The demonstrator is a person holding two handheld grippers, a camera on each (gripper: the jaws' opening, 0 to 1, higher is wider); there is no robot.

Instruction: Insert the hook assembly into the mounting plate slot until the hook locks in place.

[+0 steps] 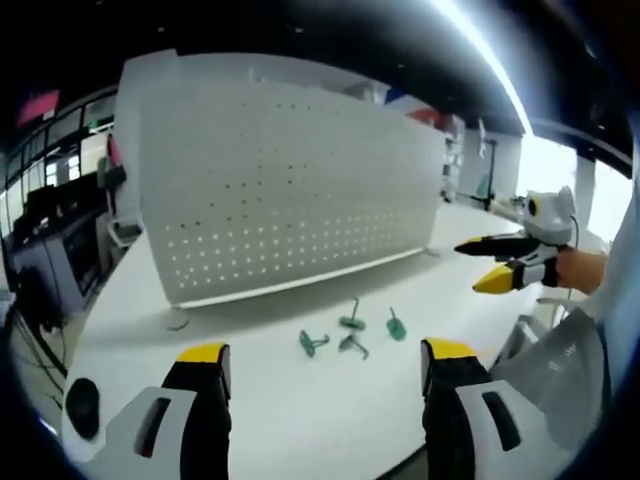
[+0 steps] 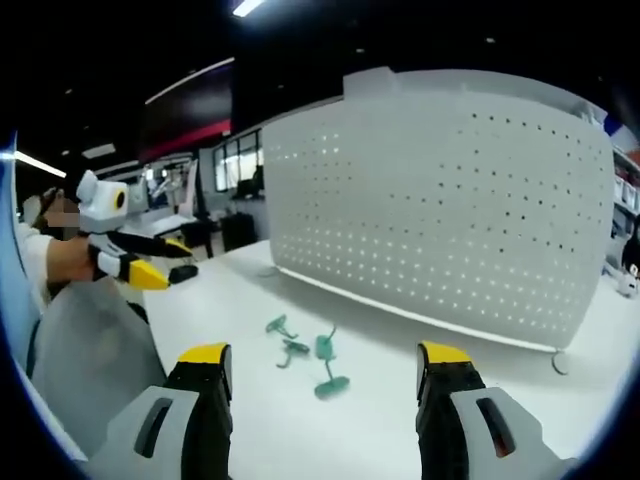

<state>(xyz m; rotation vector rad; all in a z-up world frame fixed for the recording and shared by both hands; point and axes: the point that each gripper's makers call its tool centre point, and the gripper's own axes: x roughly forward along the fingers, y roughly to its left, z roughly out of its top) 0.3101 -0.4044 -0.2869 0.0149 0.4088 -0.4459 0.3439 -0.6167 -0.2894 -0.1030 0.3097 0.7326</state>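
You're holding both grippers, left (image 1: 325,362) & right (image 2: 324,362), apart & empty; small green metal hooks (image 2: 305,358) lying loose on white bench (image 2: 400,420) — sloppy pinch could skid one away from white perforated mounting plate (image 2: 440,210).

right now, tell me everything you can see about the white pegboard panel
The white pegboard panel stands upright on the white table, a wide sheet that looks like painted metal or plastic, pierced by regular rows of small holes. A round foot props one lower corner in the right gripper view. No hook hangs on it; the green hooks lie loose on the table in front of it. Neither hand-held gripper touches it.
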